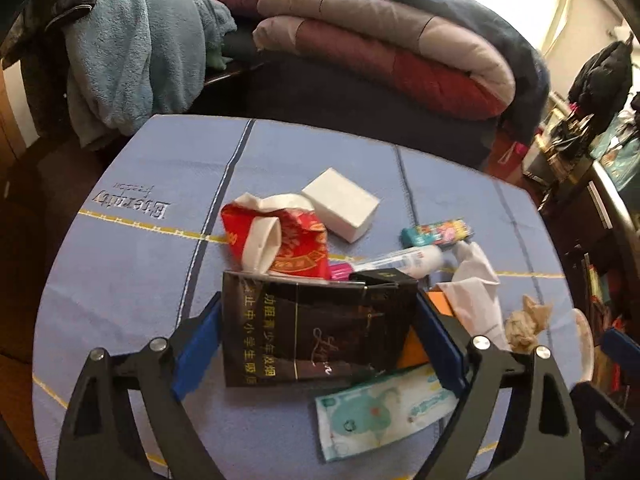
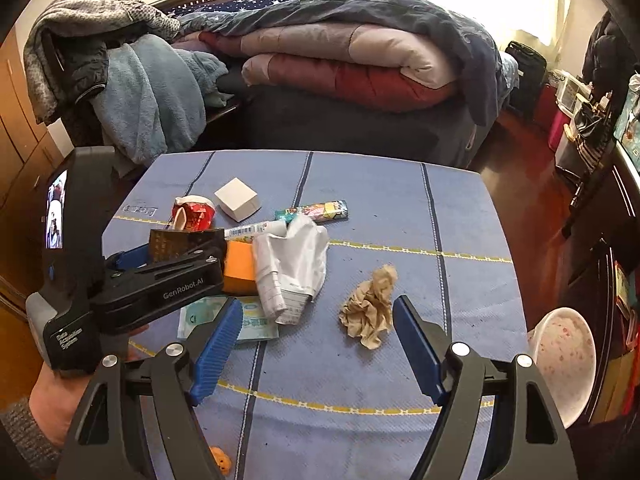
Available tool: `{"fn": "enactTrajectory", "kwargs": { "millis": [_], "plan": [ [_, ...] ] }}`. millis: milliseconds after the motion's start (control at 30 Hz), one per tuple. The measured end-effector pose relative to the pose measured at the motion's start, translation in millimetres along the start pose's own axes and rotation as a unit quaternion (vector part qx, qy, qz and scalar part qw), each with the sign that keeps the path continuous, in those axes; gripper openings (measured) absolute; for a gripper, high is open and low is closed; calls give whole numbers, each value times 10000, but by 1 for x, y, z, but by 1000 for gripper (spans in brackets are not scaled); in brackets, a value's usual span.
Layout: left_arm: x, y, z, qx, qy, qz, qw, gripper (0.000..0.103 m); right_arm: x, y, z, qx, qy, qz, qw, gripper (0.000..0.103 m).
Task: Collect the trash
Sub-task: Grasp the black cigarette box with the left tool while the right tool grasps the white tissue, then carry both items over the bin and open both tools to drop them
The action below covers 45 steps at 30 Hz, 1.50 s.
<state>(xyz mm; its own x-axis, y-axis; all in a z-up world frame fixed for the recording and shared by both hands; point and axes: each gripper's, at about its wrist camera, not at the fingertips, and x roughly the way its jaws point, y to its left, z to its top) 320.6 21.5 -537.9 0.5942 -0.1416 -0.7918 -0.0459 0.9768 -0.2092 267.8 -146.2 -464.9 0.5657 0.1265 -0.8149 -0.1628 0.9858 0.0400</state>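
A: Left wrist view: my left gripper [image 1: 320, 344] has its fingers around the black carton [image 1: 316, 328], both pads against its sides, near the middle of the surface [image 1: 132, 280].

B: Risk?

A: It's a wide, soft carton (lid flap up), so it could buckle or twist out.

B: Right wrist view?

A: My right gripper [image 2: 316, 350] has its fingers apart over the crumpled brown paper [image 2: 370, 306]; closing too high would push it away.

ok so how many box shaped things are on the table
3: a white box at the back, a black carton between the left gripper's fingers, and an orange box just right of it. More may hide under the litter.
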Motion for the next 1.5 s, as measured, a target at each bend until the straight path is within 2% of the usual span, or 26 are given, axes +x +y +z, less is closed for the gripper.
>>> {"fn": "enactTrajectory", "kwargs": {
  "millis": [100,367,567,667,700,733,833,1200,1300,1500],
  "plan": [
    [-17,2,-1,53,-236,-96,9997,88,3,5,2,-45,-4,61,10000,77],
    [-46,39,2,-223,-444,279,9984,88,43,22,10,104,83,416,9990,76],
    [-48,60,2,-270,-451,336,9981,88,71,23,9,288,172,267,9991,61],
    [-47,63,-1,-226,-446,318,9982,89,72,21,8,388,45,364,9986,51],
    [-46,62,-2,-213,-429,316,9984,89,71,21,7,401,16,425,9983,41],
    [-46,60,-3,-207,-424,306,9984,89,71,22,7,393,26,429,9983,41],
    [-50,53,-5,-138,-427,274,9986,89,66,22,6,358,-8,472,9982,36],
    [-79,4,-4,179,-547,129,9983,89,13,-1,-10,420,-216,598,9971,36],
    [-86,-15,-4,241,-556,34,9982,89,-5,-17,-17,439,-279,529,9972,35],
    [-95,-81,-7,505,-511,-276,9970,89,-45,-72,-34,691,-392,277,9965,36]
  ]
}}
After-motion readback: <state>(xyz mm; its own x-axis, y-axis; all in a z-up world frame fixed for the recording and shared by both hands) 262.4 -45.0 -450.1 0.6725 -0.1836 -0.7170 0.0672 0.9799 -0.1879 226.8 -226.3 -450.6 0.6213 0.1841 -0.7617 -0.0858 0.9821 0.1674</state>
